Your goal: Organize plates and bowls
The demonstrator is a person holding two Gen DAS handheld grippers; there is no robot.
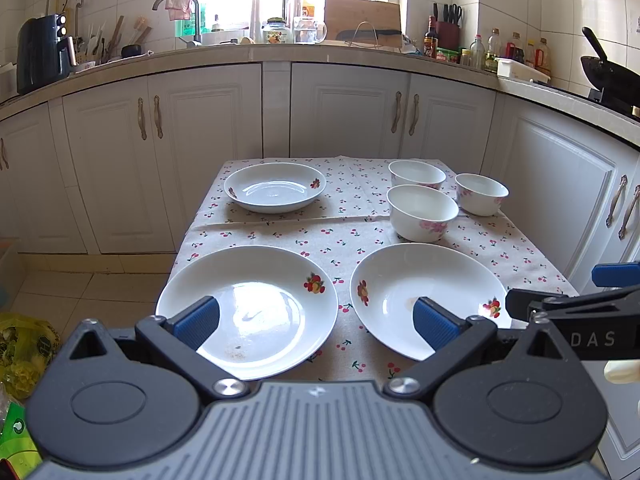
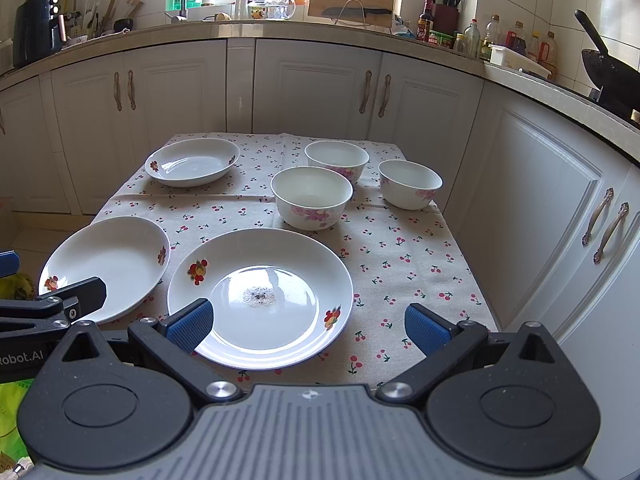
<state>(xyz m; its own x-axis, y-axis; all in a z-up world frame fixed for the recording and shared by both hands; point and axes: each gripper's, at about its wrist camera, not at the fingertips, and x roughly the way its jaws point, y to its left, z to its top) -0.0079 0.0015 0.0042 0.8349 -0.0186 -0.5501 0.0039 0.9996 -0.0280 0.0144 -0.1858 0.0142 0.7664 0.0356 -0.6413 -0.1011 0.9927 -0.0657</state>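
Note:
Three white plates with fruit prints lie on the cherry-print tablecloth: near left [image 1: 256, 308] [image 2: 108, 264], near right [image 1: 428, 292] [image 2: 260, 296], and far left [image 1: 275, 186] [image 2: 193, 162]. Three white bowls with pink flowers stand at the far right: front [image 1: 422, 211] [image 2: 312, 202], back [image 1: 417, 174] [image 2: 337, 159], right [image 1: 481, 193] [image 2: 410, 183]. My left gripper [image 1: 316, 320] is open and empty above the near edge between the two near plates. My right gripper [image 2: 306, 326] is open and empty over the near right plate.
The small table [image 1: 360, 236] stands in a kitchen with white cabinets [image 1: 200, 140] behind and to the right [image 2: 540, 220]. A counter holds bottles, a knife block and a wok [image 1: 608, 72]. Bags lie on the floor at the left [image 1: 20, 344].

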